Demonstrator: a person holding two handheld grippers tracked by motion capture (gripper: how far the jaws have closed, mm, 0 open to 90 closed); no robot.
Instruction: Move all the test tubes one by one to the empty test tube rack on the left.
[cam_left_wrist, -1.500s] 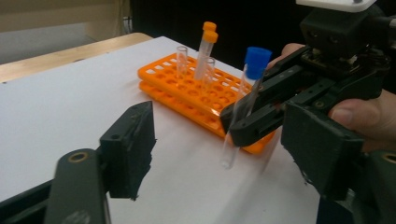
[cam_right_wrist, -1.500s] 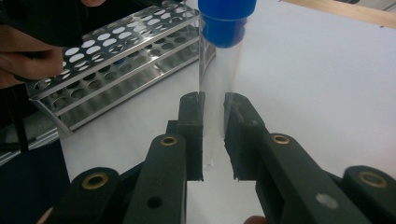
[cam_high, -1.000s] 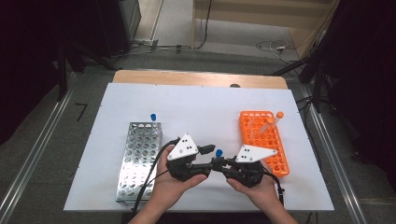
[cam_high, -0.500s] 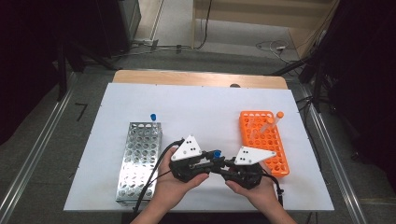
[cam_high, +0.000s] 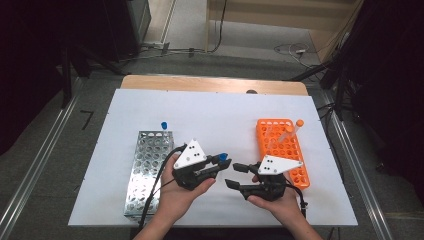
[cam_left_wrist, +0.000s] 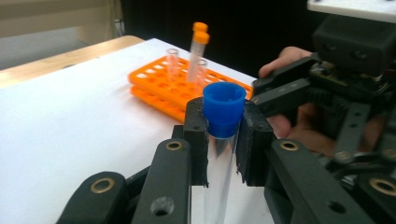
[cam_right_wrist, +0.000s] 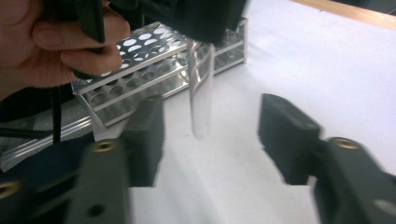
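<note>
Right claw has just opened off the tube; left claw clamps it

Both forearms come in from near edge, hands close together near bench front: left gripper aimed right w/ fingers just closed & clamped tight, right gripper aimed left toward it, just beside, fingers just opened & standing apart.
</note>
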